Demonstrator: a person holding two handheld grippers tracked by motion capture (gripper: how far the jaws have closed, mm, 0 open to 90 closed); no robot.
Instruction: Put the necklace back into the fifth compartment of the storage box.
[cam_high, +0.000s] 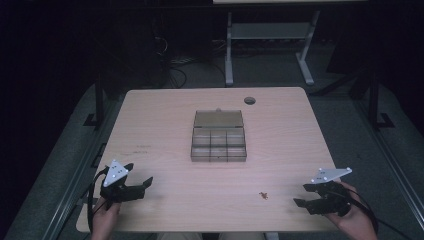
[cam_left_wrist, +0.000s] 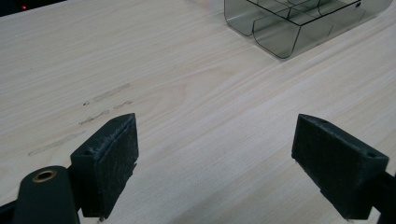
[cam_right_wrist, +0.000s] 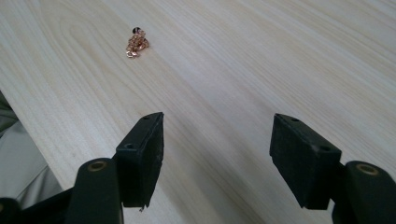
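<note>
I am looking down on the wooden table (cam_high: 165, 115), where the clear compartment box (cam_high: 219, 144) is sitting open near the middle, well apart from both of my hands; my left gripper (cam_high: 142, 186) is hovering at the near left corner with its jaws spread and nothing between them. My right gripper (cam_high: 303, 194) is waiting at the near right, jaws released and gripping nothing; the small copper chain (cam_right_wrist: 136, 42) is lying bunched on the bare wood ahead of it, near the front edge.

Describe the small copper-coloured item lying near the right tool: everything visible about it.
The chain is a small bunched heap of shiny copper-coloured links, metal by the look, with a dark bead or end at its top. It lies loose on the pale wooden table, near the front edge, ahead of the right tool. Nothing touches it but the tabletop.
</note>
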